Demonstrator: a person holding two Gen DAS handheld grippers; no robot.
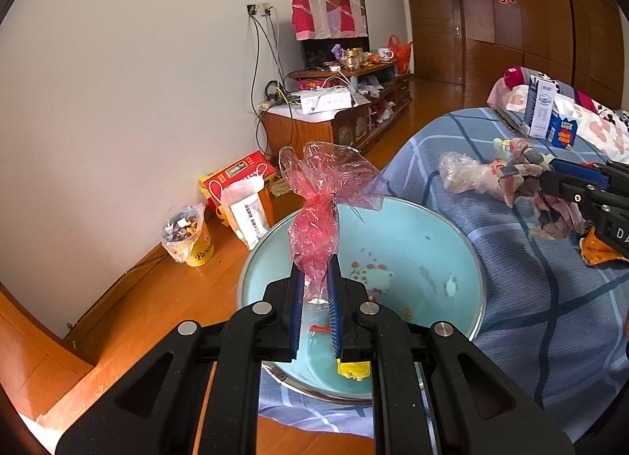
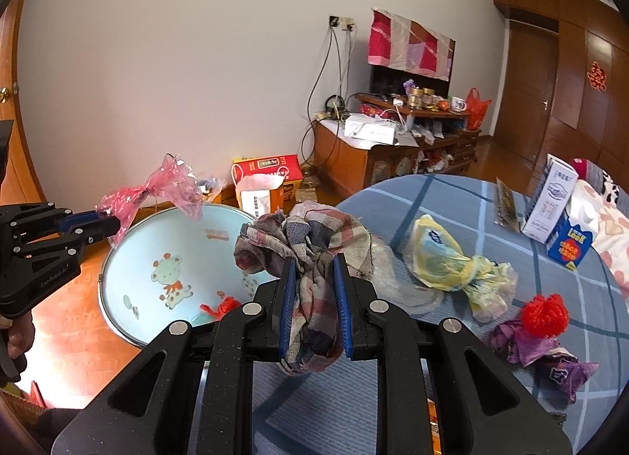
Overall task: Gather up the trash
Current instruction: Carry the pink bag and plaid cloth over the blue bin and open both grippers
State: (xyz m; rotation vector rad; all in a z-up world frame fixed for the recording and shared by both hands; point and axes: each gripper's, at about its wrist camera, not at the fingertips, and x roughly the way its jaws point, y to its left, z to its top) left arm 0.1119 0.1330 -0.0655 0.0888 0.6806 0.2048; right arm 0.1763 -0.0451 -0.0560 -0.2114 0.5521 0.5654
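My left gripper (image 1: 316,270) is shut on a crumpled pink plastic wrapper (image 1: 326,187) and holds it above a light blue basin (image 1: 464,258). The same wrapper (image 2: 153,191) shows in the right wrist view over the basin (image 2: 129,242). My right gripper (image 2: 314,264) is shut on a wadded plaid cloth (image 2: 306,238), held above the blue checked bed (image 2: 432,195). It shows at the right of the left wrist view (image 1: 523,175). On the bed lie a yellow plastic bag (image 2: 444,258), a clear wrapper (image 2: 397,282), a red pompom (image 2: 544,315) and a purple wrapper (image 2: 526,349).
The basin holds small scraps, one red (image 2: 224,305) and one yellow (image 1: 354,370). Cartons (image 2: 550,199) stand on the bed. On the wood floor by the wall are a lined yellow bucket (image 1: 188,234), a red box (image 1: 240,175) and a cluttered TV cabinet (image 1: 338,116).
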